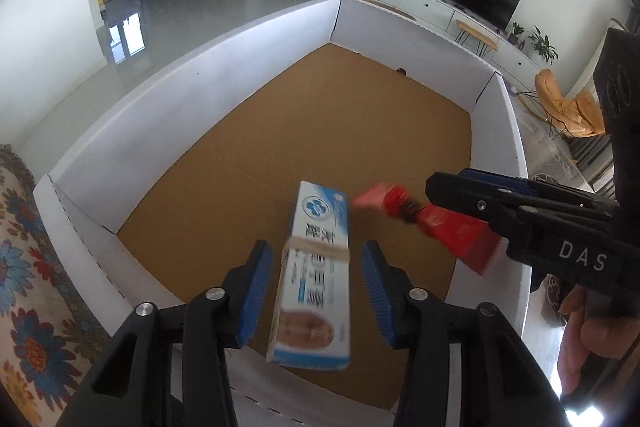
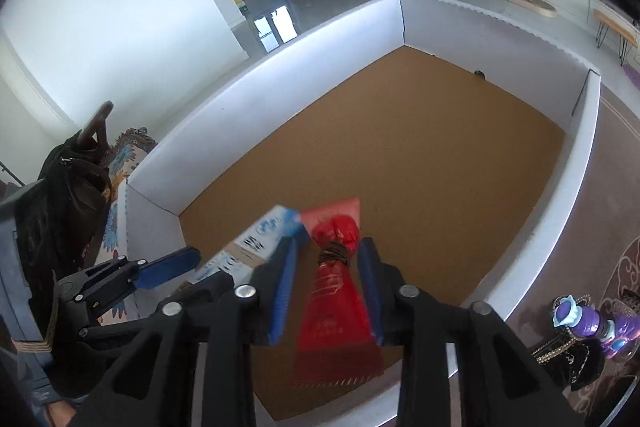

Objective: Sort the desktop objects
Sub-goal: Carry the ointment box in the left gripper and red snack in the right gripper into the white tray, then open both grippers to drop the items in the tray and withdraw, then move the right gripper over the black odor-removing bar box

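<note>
Left tool: blue pads spread apart, clear gaps on both sides of the carton; it grips nothing.
Right tool: pads likewise parted, with daylight on each side of the red packet; nothing is clamped.
Carton: long white-and-blue box with a rubber band around its middle, lying lengthwise between the left tool's pads, motion-blurred, over the near edge of the tray; whether it rests on the floor of the tray cannot be told.
Red packet: red foil wrapper cinched at the waist by a dark band, flared at both ends, between the right tool's pads and above the brown floor; blurred.
Relation of the two things: side by side, the carton to the left of the packet, their far ends close together.
Tray: large white-walled cardboard enclosure with a brown base, bare apart from a small dark speck by the far wall.
Surroundings: patterned floral cloth left of the tray; purple toy on a rug at the right.
</note>
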`<state>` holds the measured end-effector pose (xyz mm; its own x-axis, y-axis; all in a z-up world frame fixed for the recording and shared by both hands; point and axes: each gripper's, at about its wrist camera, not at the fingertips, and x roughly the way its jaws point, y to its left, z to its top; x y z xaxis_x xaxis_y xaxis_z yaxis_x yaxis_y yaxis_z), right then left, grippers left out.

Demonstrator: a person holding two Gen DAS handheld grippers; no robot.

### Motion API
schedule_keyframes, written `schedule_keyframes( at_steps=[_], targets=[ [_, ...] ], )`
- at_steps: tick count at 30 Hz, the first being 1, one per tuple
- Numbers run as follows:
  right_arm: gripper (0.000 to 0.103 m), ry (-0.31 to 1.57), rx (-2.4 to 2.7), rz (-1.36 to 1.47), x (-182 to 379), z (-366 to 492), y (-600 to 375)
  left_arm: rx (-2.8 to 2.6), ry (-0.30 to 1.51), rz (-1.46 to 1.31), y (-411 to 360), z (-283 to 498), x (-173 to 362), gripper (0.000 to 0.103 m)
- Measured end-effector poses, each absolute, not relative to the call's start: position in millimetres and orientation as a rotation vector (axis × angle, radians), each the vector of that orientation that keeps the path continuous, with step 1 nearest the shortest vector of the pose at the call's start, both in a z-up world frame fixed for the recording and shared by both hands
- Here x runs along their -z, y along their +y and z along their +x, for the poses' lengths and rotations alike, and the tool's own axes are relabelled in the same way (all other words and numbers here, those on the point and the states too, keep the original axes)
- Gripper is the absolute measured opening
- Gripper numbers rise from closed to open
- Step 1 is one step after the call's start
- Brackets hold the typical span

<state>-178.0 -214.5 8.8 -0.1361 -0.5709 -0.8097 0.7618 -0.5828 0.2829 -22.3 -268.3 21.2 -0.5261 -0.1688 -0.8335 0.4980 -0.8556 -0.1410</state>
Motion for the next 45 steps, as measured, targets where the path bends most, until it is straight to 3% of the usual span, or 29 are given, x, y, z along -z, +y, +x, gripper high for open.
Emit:
schedule_keyframes(
  at_steps=[1,4,9,10,11,12,18,23,29,30,35,45],
  targets=[
    [0.065,0.231,1.862,1.178,-10,-177,-211,2.397,0.513,1.233,-266,-20,-22,0.066],
    [0.069,0.187,1.901,1.073,-24,-171,-184,2.441,0.515,1.153,-253,-12,-30,0.068],
    [0.088,0.187,2.011,0.900,-48,-146,-99,2.652,0.515,1.145,-183,0,-57,0.069],
    [0.091,0.190,2.045,0.876,-48,-141,-75,2.712,0.493,1.174,-163,-1,-61,0.072],
    [0.094,0.194,2.083,0.865,-46,-137,-51,2.767,0.466,1.206,-140,-2,-60,0.082],
    [0.095,0.203,2.128,0.867,-42,-133,-25,2.810,0.439,1.237,-117,-2,-59,0.089],
    [0.095,0.261,2.417,1.034,1,-114,132,2.810,0.368,1.525,-17,-25,6,0.090],
    [0.095,0.283,2.489,1.234,48,-107,204,2.701,0.281,1.692,27,-48,57,0.090],
    [0.096,0.231,2.500,1.313,75,-113,207,2.683,0.080,1.524,47,-64,65,0.093],
    [0.096,0.235,2.509,1.312,77,-116,204,2.676,0.052,1.503,46,-68,68,0.101],
    [0.103,0.232,2.533,1.299,81,-121,196,2.671,0.094,1.438,34,-70,73,0.103],
    [0.103,0.233,2.534,1.299,81,-122,195,2.673,0.096,1.416,31,-68,76,0.103]
  ],
)
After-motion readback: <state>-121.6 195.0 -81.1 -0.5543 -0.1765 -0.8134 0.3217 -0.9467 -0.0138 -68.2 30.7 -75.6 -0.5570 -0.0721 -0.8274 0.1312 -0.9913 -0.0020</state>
